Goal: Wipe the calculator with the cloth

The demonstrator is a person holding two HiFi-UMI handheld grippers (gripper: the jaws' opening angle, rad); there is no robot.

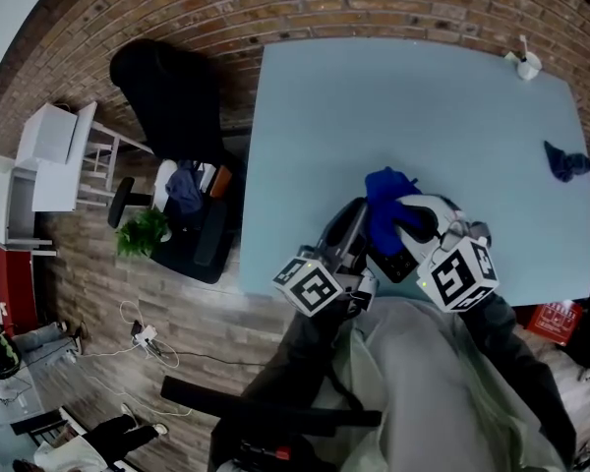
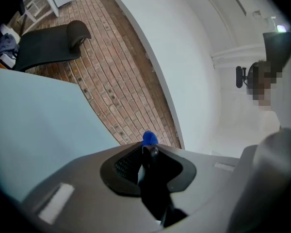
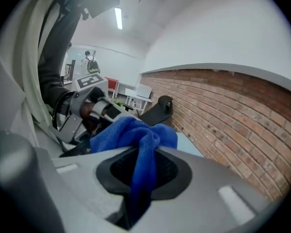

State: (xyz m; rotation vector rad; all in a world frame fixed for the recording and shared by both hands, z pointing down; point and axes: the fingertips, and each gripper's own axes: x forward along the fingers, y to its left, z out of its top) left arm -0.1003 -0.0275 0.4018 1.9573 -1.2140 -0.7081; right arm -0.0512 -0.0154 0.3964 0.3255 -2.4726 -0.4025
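Head view: both grippers meet above the near edge of the pale blue table (image 1: 403, 106), cloth brought up to calculator.
The left gripper (image 2: 148, 155) has its jaws narrowed onto a thin black slab seen edge-on, which I take for the calculator (image 2: 154, 191), held off the table close to the person's body. The right gripper (image 3: 143, 169) pinches a crumpled bright blue microfibre cloth (image 3: 131, 132), its bunched end just at the calculator's far side; whether they touch cannot be made out. The wiping step looks to be in hand or about to start. The next move probably calls for dragging the cloth across the calculator's face while the left grip holds steady. A second blue cloth (image 1: 567, 161) lies well apart, near the table's right edge.
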